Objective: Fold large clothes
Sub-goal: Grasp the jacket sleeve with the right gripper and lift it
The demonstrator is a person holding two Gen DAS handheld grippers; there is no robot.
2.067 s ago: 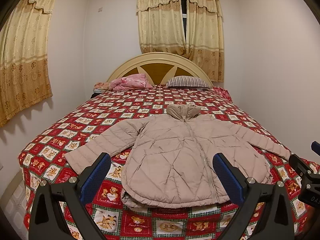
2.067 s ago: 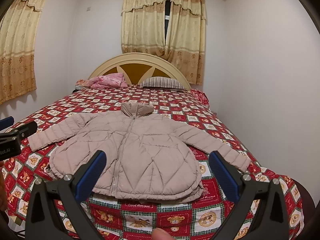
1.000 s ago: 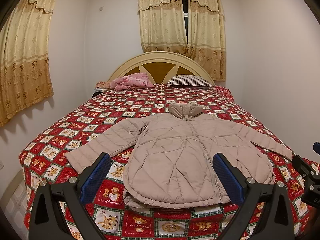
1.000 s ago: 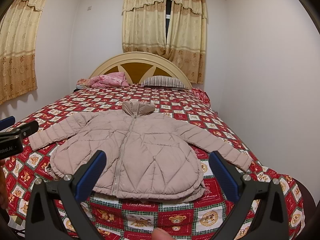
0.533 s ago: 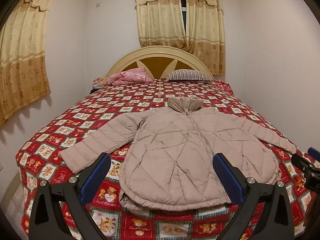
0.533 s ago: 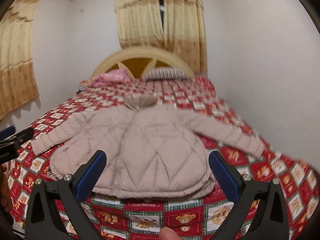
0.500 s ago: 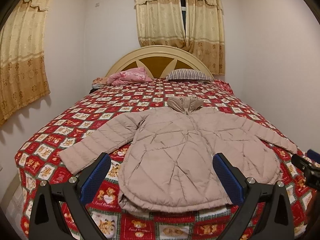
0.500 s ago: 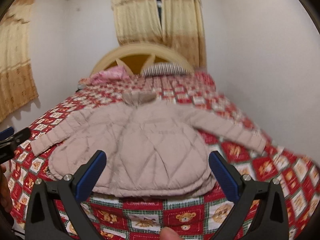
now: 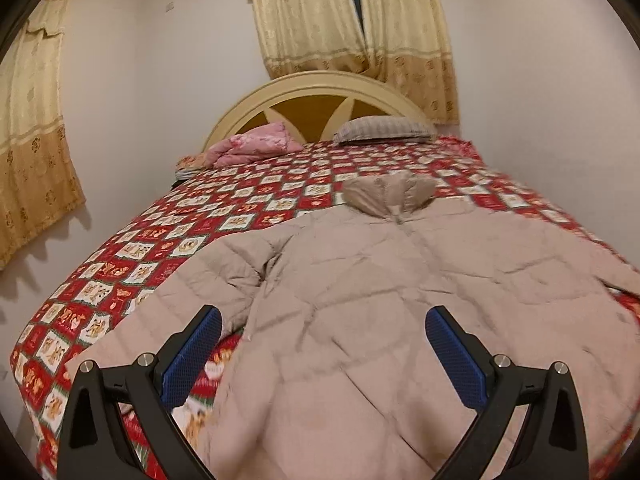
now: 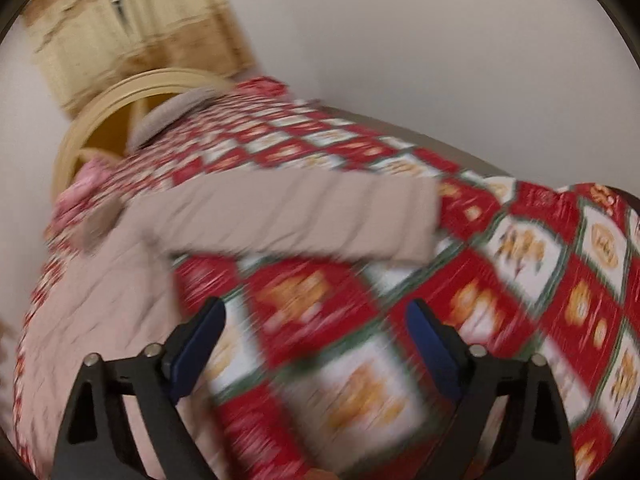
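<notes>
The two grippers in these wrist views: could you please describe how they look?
Left gripper and right gripper look alike: black angular arms with silver bolt heads, each ending in a blue, finely textured pad. No cables or markings show.

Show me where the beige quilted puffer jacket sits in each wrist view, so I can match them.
Left wrist: beige quilted puffer jacket fills centre and lower right, collar toward the headboard.
Right wrist: jacket at left, one sleeve stretching right across the middle; blurred.
Shared landmark: arched cream headboard.
</notes>
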